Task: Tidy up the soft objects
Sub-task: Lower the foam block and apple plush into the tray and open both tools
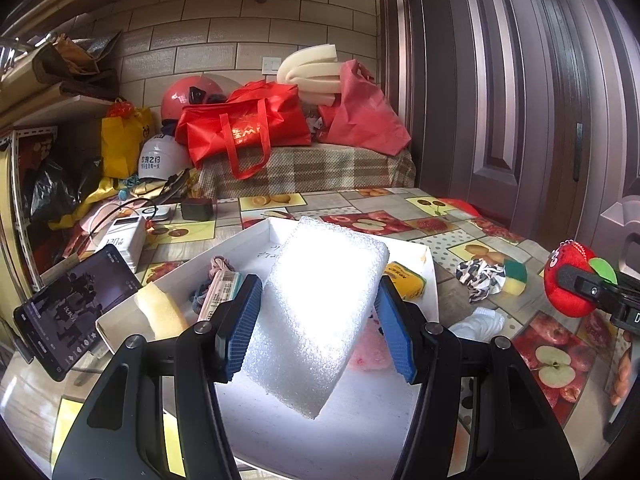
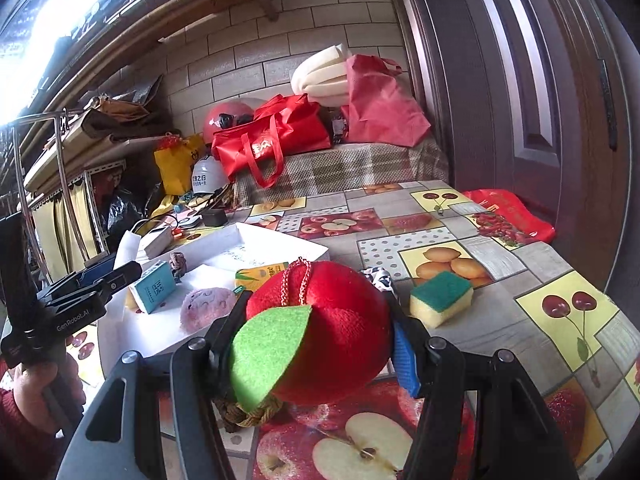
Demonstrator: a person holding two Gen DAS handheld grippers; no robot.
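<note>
Left wrist view shows the left gripper (image 1: 316, 316) at the bottom centre of the frame, its blue pads pressed against both sides of a white foam block (image 1: 320, 312). The block is tilted, one corner pointing down, and hangs above the white tray (image 1: 256, 236) that fills the middle of the frame. Inside the tray, at centre left, lie a yellow sponge piece (image 1: 160, 312) and a bundle of hair ties (image 1: 218, 276); a yellow packet (image 1: 406, 278) sits at its right wall. Right of the tray, on the fruit-print tablecloth (image 1: 552, 364), lie a black-and-white patterned cloth (image 1: 478, 278) and a green-and-yellow sponge (image 1: 514, 276), touching each other. At the far right edge the right gripper (image 1: 588, 290) is clamped on a red plush apple (image 1: 570, 280). A phone (image 1: 76, 308) leans at lower left.

Right wrist view has the right gripper (image 2: 316, 340) at bottom centre, jaws squeezed onto the red plush apple (image 2: 332, 332), which carries a green felt leaf (image 2: 268, 352) and a pink bead chain. The apple is held clear of the tablecloth (image 2: 440, 240). The green-and-yellow sponge (image 2: 442, 298) lies just right of it. In the tray (image 2: 288, 240), left of centre, rest a pink plush (image 2: 208, 306) and a teal box (image 2: 154, 286). At the left edge a hand (image 2: 32, 396) grips the left gripper's handle.
</note>
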